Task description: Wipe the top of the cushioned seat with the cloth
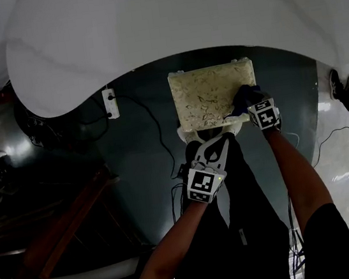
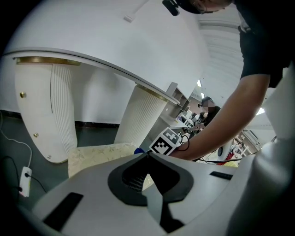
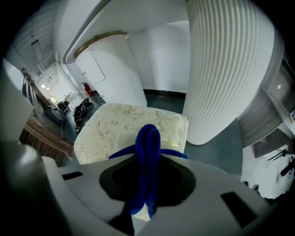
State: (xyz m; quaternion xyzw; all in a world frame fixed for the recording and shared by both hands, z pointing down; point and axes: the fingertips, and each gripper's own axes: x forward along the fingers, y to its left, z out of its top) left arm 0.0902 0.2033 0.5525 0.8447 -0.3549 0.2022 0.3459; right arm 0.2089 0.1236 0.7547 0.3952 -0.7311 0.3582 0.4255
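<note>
The cushioned seat is a cream square pad with a leaf pattern, standing on the dark floor under a white table. My right gripper is over its right near corner, shut on a folded blue cloth. In the right gripper view the blue cloth stands pinched between the jaws, above the seat. My left gripper hangs just off the seat's near edge, jaws shut with nothing between them. The left gripper view shows the seat and a scrap of blue cloth beyond its tips.
A large white tabletop overhangs the seat's far side, on ribbed white pedestals close to the right and behind. A power strip with cables lies on the floor at left. Wooden beams lie lower left.
</note>
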